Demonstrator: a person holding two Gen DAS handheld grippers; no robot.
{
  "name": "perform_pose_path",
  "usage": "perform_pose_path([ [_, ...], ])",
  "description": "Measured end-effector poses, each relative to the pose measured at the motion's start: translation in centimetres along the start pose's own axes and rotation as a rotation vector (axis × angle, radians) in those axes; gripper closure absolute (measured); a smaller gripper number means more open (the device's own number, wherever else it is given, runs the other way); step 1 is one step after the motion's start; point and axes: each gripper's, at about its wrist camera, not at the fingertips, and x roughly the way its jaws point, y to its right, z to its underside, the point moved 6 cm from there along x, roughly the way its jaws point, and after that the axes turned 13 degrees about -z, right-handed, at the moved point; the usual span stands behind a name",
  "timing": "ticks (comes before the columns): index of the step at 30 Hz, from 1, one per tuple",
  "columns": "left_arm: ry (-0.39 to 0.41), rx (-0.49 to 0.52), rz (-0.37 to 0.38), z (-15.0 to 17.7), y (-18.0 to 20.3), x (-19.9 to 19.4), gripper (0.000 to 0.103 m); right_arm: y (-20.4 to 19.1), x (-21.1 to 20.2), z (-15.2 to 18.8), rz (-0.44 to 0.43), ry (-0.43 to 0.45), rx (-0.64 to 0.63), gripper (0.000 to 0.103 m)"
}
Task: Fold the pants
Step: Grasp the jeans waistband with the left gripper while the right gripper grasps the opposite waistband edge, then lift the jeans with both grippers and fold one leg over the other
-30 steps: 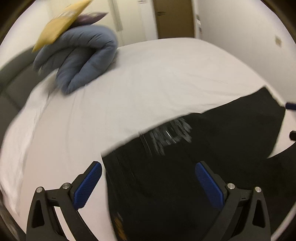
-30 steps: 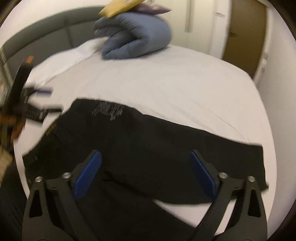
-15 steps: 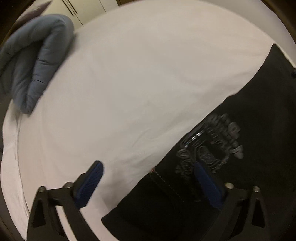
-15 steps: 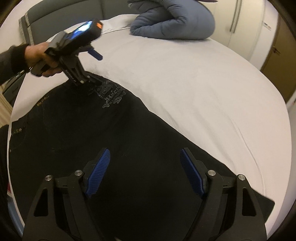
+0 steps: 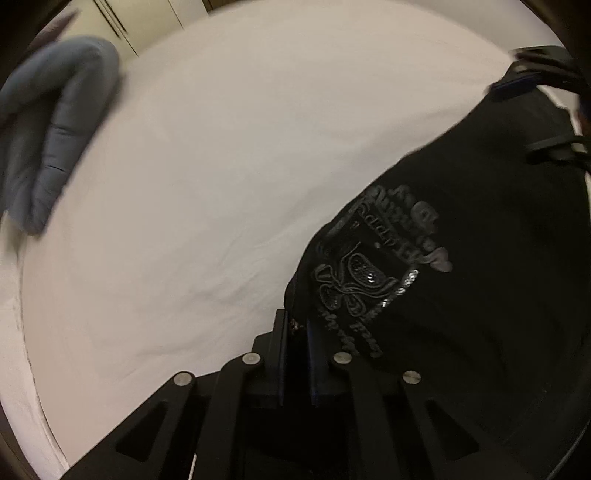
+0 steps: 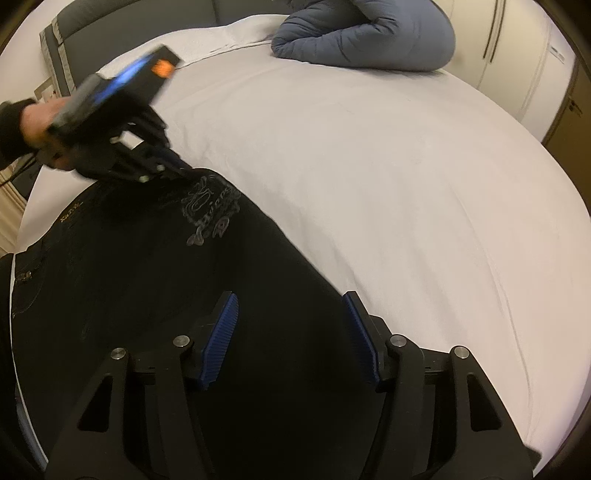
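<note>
The black pants lie flat on a white bed sheet, a matte dark cloth with a grey embroidered crest that glints with small sequins, and thin gold stitching near the waist. In the right wrist view they fill the frame from about 9 o'clock down to 6 o'clock, their far edge running diagonally toward 4 o'clock against the smooth, faintly creased sheet.

The left gripper has just been closing, and its black fingers with blue ribbed pads now stand together, clamped on the edge of the pants just beside the crest; a fold of cloth rises between them. In the right wrist view the same gripper sits at 10 o'clock, blurred, gripped by a hand in a dark sleeve.

The right gripper has just been closing too, yet its jaws stand apart, the blue ridged pads over the pant leg near its far edge, at 6 o'clock. Whether they touch the cloth cannot be told.

A puffy blue-grey quilted duvet is rolled at 12 o'clock, well apart from the pants. Behind it stand pale cupboard doors and, at 11 o'clock, a grey padded headboard.
</note>
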Motion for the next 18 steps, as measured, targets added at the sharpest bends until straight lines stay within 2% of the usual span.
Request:
perform_pose_path([
  [3,0.093,-0.036,-0.018,1.8,0.2,-3.0,0.094,-0.5,0.6,-1.7,-0.019,-0.018,-0.044,0.046],
  [7,0.177,0.031,-0.096,2.8,1.6,-5.4,0.094,-1.1,1.5,-2.9,-0.028,-0.071,-0.092,0.047],
  [9,0.223,0.067,-0.149,3.3,2.9,-6.7,0.094,-1.3,1.8,-3.3,-0.045,-0.099,-0.105,0.052],
  [11,0.24,0.053,-0.15,3.9,3.1,-7.6,0.094,-1.6,2.3,-3.6,-0.061,-0.126,-0.12,0.057],
  [16,0.256,0.051,-0.158,4.1,2.3,-7.2,0.094,-2.0,3.8,-4.0,-0.072,-0.171,-0.135,0.061],
  [17,0.256,0.048,-0.157,3.8,2.1,-7.2,0.094,-1.9,4.2,-4.0,-0.076,-0.182,-0.119,0.07],
  [18,0.257,0.044,-0.157,3.9,2.4,-7.3,0.094,-1.9,4.4,-3.9,-0.074,-0.188,-0.112,0.073],
])
